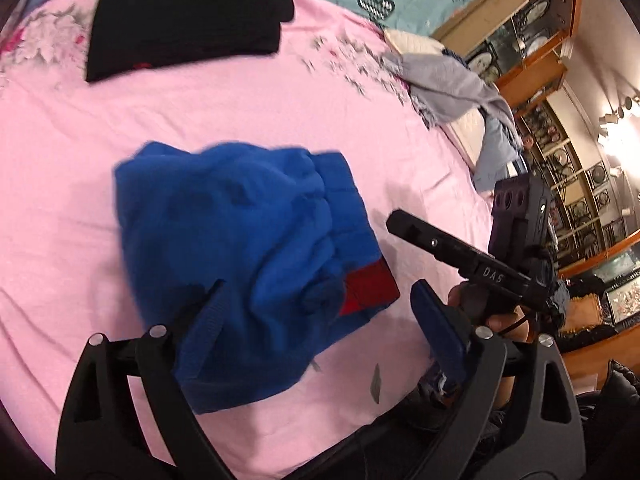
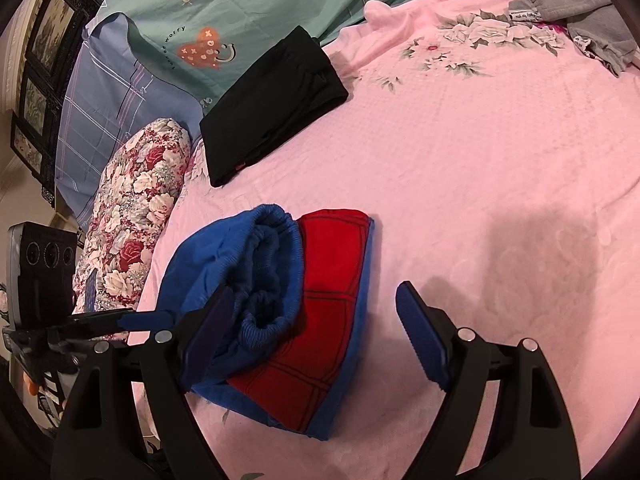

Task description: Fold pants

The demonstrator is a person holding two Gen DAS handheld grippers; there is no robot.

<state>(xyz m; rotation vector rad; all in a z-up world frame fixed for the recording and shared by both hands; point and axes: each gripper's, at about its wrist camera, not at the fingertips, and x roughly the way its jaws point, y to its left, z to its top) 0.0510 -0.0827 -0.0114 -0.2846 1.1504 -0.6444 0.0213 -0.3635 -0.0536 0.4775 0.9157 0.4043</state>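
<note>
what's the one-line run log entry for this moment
blue pants: folded bundle on pink bedspread | left gripper: open | right gripper: open | black garment: folded, apart

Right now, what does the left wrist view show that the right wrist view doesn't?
Only the left wrist view shows the wooden display shelves and the right tool from outside. Only the right wrist view shows the floral pillow, the red panel's full grid pattern and the left tool from outside. Both share the blue pants, the folded black garment, the grey garment and the pink bedsheet.

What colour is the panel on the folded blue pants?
Red with thin dark grid lines, on the blue pants; the red panel shows best in the right wrist view.
</note>
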